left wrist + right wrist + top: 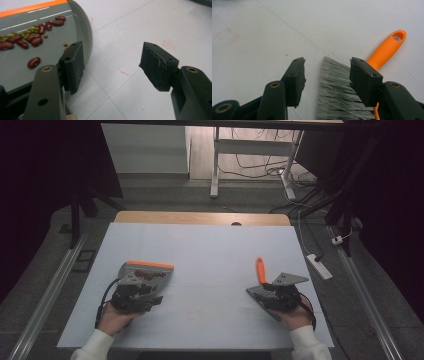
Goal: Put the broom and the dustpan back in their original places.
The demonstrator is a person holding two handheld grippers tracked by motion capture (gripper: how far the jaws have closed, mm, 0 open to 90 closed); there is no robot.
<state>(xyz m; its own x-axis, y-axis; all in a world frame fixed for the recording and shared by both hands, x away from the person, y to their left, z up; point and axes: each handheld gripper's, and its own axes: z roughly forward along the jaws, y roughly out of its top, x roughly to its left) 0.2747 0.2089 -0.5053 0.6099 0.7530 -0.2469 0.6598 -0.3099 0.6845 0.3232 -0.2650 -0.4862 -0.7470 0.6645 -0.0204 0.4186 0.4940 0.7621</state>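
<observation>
Grey plastic dustpan (22,60) with orange edge holding red beans (32,40), left gripper (112,65) jaws apart beside its rim, right gripper (325,80) jaws apart over grey-bristled orange-handled brush (337,92), white tabletop (210,250).

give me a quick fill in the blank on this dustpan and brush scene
1. The red beans and small green ones lie in the grey ____.
2. The brush has grey bristles and a handle coloured ____.
3. The right gripper has its jaws open, and between them show the brush's ____.
4. The left gripper has nothing between its jaws, which stand ____.

Missing words: dustpan; orange; bristles; open
</observation>
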